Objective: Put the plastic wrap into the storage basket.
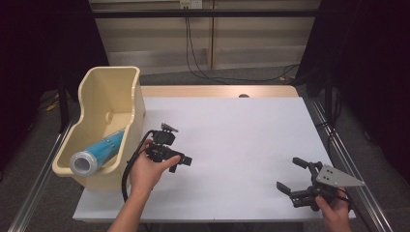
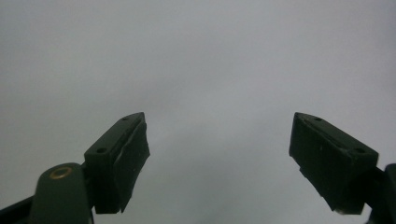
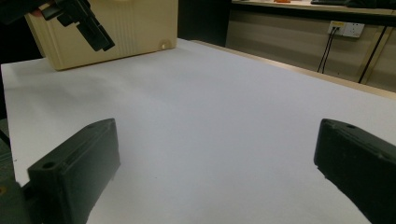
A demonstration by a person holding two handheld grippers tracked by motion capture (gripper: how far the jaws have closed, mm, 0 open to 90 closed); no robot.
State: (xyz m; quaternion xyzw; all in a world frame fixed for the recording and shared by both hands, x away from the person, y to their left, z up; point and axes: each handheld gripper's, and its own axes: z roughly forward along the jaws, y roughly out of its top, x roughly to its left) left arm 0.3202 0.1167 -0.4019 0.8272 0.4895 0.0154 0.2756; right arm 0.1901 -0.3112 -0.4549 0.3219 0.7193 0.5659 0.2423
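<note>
The can, a blue cylinder with a silvery end, lies on its side inside the cream bin at the left edge of the counter, its metal end toward the person and its body slanting toward the bin's far wall. It looks light and stiff, probably a thin metal or card tube, so it should keep its shape under a modest squeeze, but the smooth round wall is likely slippery and free to roll. The safest hold, I judge, is across the middle of the body with the 2 jaws square to its long axis; the rim at the end offers little for flat pads. The left tool is just beside the bin's right wall, over the white counter, and in the left gripper view its 2 jaws stand apart with nothing between them, facing only plain grey surface. The right tool rests low near the counter's right front corner, well apart from the bin; in the right gripper view its jaws are spread wide and empty, and the bin and the left tool show far off at the upper left. Reaching the can would mean coming over the bin's wall from above.
</note>
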